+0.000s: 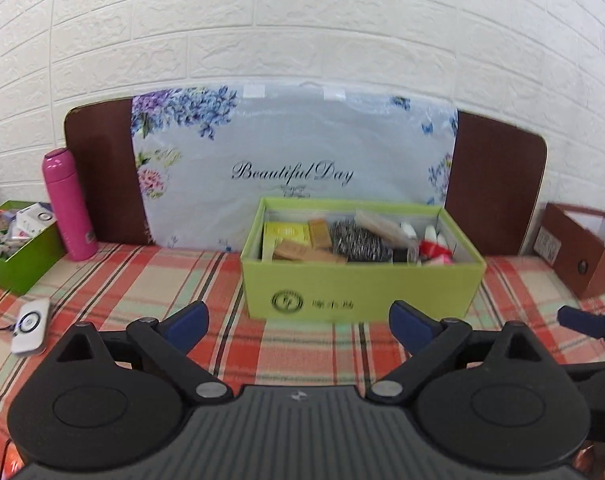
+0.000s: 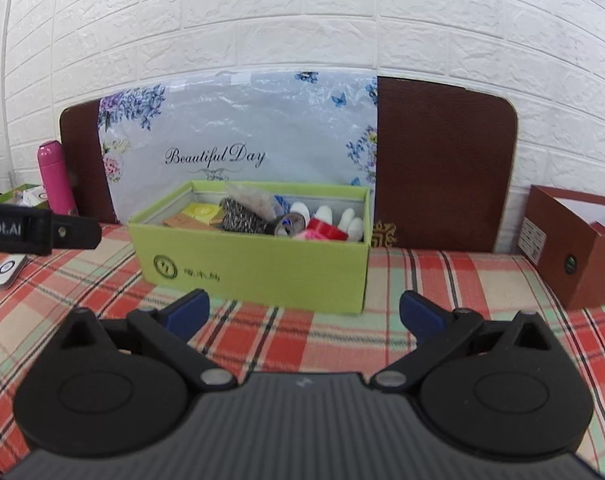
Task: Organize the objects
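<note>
A light green open box stands on the plaid cloth, full of small items: a yellow packet, a metal scouring ball, red tape and white pieces. My left gripper is open and empty, just in front of the box. My right gripper is open and empty, in front of the box's right half. One of its blue fingertips shows at the right edge of the left wrist view.
A pink bottle and a smaller green box of items stand at the left. A white device with a cable lies front left. A brown open box stands at the right. A floral bag leans on a brown board.
</note>
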